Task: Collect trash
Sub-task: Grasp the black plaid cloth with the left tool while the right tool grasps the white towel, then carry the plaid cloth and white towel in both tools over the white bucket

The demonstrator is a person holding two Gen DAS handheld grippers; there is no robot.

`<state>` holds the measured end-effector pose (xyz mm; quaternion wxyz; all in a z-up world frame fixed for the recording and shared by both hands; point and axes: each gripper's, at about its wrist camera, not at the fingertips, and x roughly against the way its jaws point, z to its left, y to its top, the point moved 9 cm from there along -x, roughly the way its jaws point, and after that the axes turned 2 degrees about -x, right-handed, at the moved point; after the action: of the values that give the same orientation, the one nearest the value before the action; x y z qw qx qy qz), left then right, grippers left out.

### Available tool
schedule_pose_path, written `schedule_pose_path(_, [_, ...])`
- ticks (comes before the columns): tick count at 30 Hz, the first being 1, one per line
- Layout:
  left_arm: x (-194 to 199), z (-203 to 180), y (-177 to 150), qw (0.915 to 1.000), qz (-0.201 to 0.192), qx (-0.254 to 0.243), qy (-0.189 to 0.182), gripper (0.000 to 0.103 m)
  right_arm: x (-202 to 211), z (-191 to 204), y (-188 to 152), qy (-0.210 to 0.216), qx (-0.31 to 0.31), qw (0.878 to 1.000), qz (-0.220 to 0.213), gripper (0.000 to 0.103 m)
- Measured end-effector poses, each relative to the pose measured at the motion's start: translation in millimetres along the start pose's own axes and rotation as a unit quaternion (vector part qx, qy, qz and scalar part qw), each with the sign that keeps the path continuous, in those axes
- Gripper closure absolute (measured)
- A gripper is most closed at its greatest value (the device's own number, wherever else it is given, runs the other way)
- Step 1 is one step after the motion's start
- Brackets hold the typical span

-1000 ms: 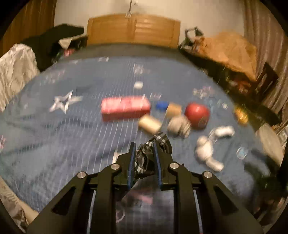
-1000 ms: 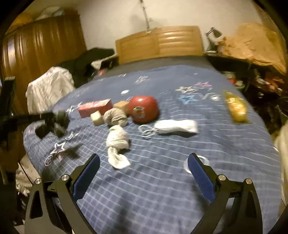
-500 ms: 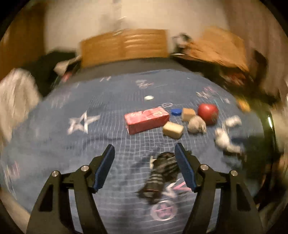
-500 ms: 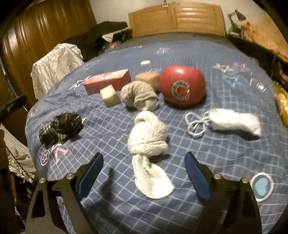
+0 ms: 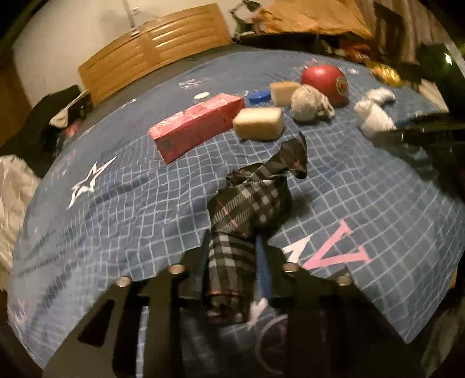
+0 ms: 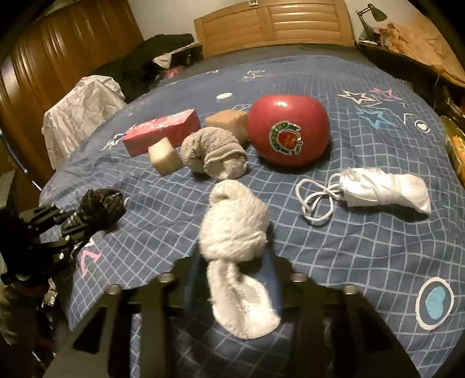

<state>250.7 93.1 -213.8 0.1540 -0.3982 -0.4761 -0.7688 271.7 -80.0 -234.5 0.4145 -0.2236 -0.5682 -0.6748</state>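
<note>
A dark plaid cloth (image 5: 250,209) lies on the blue checked bedspread (image 5: 116,203); my left gripper (image 5: 232,261) is shut on its near end. The cloth and left gripper (image 6: 72,221) show at the left in the right wrist view. My right gripper (image 6: 235,270) is shut on a white rolled sock (image 6: 235,226), whose tail hangs toward the camera. A white face mask (image 6: 380,189) with loops lies to the right.
On the bed stand a pink box (image 5: 197,125), two sponge blocks (image 5: 258,123), a grey sock (image 6: 215,152), a red apple-shaped object (image 6: 287,133), bottle caps (image 5: 258,96). A wooden headboard (image 6: 273,26) is behind. White crumpled bag (image 6: 81,113) at the left edge.
Left gripper dropped the plaid cloth, opened wide, then closed on it again. Right gripper moved in over the white sock and went from wide open to shut on it.
</note>
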Motion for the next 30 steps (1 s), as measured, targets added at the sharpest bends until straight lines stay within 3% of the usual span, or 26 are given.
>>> schedule_pose_path(4, [20.4, -0.1, 5.0, 0.9967, -0.007, 0.063, 0.051, 0.084, 6.9, 6.2, -3.1, -0.005, 0.016, 1.000, -0.017, 0.075])
schedule_pose_path(9, [40.7, -0.9, 11.5, 0.9789, -0.011, 0.179, 0.098, 0.085, 26.0, 15.4, -11.3, -0.010, 0.032, 0.998, -0.044, 0.075])
schedule_pose_path(11, [48.6, -3.4, 14.2, 0.9718, -0.018, 0.203, 0.119, 0.085, 37.8, 20.5, -16.9, -0.011, 0.041, 0.998, -0.056, 0.075])
schedule_pose_path(13, [57.3, -11.9, 21.0, 0.9675, -0.033, 0.202, 0.148, 0.085, 50.6, 23.9, -22.2, -0.010, 0.047, 0.997, -0.066, 0.075])
schedule_pose_path(17, [72.4, -27.3, 32.2, 0.9617, -0.060, 0.206, 0.170, 0.085, 75.8, 27.5, -29.6, -0.008, 0.050, 0.995, -0.088, 0.075])
schedule_pose_path(24, [81.4, -37.0, 41.5, 0.9590, -0.074, 0.209, 0.177, 0.085, 112.3, 38.1, -36.4, -0.005, 0.065, 0.990, -0.126, 0.075])
schedule_pose_path(30, [84.1, -46.8, 45.4, 0.9598, -0.075, 0.202, 0.179, 0.085, 123.8, 45.4, -40.0, -0.001, 0.072, 0.989, -0.131, 0.075])
